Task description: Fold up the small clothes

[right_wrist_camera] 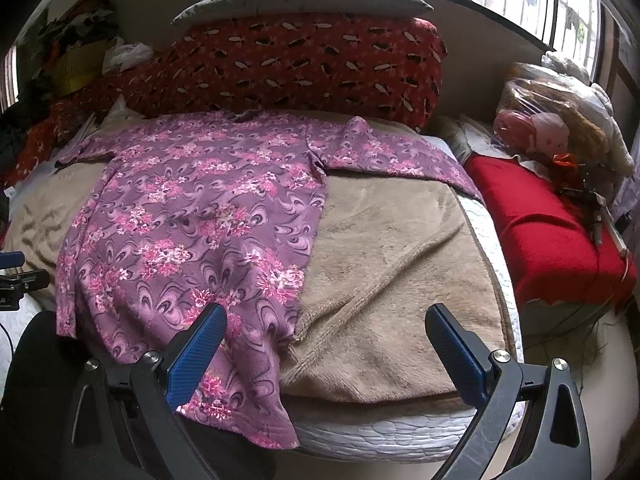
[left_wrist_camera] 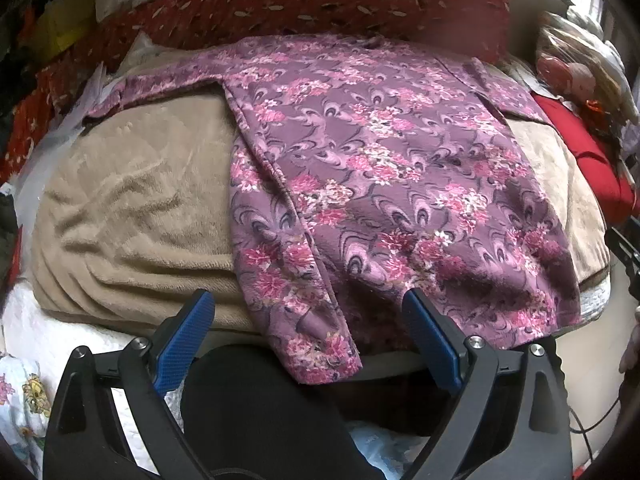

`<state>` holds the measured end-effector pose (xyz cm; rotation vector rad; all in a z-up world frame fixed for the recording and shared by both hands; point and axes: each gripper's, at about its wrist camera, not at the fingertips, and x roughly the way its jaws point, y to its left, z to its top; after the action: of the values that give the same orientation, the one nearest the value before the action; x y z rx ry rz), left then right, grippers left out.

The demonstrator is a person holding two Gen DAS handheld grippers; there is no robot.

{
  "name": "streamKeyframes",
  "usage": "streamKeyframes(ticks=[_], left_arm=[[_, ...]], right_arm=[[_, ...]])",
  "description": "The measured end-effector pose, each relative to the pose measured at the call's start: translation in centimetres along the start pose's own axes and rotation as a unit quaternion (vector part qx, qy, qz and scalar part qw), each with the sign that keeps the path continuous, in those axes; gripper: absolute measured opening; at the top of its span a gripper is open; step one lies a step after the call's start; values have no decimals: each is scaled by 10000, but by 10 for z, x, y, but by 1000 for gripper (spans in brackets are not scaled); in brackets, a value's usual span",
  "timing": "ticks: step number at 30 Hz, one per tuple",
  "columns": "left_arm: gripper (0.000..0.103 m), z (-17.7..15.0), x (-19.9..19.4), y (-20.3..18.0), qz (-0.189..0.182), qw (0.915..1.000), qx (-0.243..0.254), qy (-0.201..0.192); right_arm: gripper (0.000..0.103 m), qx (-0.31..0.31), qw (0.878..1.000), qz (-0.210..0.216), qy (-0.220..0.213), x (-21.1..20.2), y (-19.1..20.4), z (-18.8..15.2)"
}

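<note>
Purple floral-print knit top (right_wrist_camera: 192,216) lies spread flat on a tan plush blanket (right_wrist_camera: 392,264) covering the bed, sleeves stretched to either side and its hem draping over the near edge of the white quilted mattress (right_wrist_camera: 400,436). Left tongs (left_wrist_camera: 308,340) hover spread at the hem, seemingly not touching it. Right tongs (right_wrist_camera: 324,352) are spread too, holding nothing. A red patterned bolster (right_wrist_camera: 288,68) sits behind.
</note>
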<state>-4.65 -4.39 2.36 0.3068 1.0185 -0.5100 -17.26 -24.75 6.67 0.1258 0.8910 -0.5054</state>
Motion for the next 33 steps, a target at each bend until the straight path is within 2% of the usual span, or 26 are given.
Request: streamKeyframes(ticks=[4, 6, 12, 23, 26, 28, 31, 32, 33], left_arm=[[96, 4, 6, 7, 58, 9999, -81, 59], [96, 6, 8, 15, 89, 9997, -189, 87], [96, 7, 18, 36, 196, 9979, -568, 254], [96, 7, 21, 29, 142, 9984, -424, 339], [96, 3, 26, 32, -3, 9976, -412, 551], [96, -3, 38, 31, -211, 9948, -381, 922], [96, -13, 57, 24, -153, 9910, -212, 1312], [96, -15, 62, 22, -68, 9902, -172, 1386], [90, -17, 66, 23, -38, 9897, -179, 1423]], right_arm=[[100, -20, 10000, -15, -89, 7, 0, 0], [99, 22, 9999, 88, 137, 12, -1, 0], [99, 181, 9993, 153, 296, 25, -9, -3], [99, 296, 9970, 398, 592, 39, -10, -11], [99, 333, 9946, 569, 807, 47, -10, -18], [99, 420, 9907, 786, 1028, 56, -10, -26], [88, 576, 9814, 1229, 1359, 69, -5, -36], [77, 616, 9777, 1392, 1449, 72, -3, -39], [63, 665, 9718, 1641, 1560, 77, 2, -42]])
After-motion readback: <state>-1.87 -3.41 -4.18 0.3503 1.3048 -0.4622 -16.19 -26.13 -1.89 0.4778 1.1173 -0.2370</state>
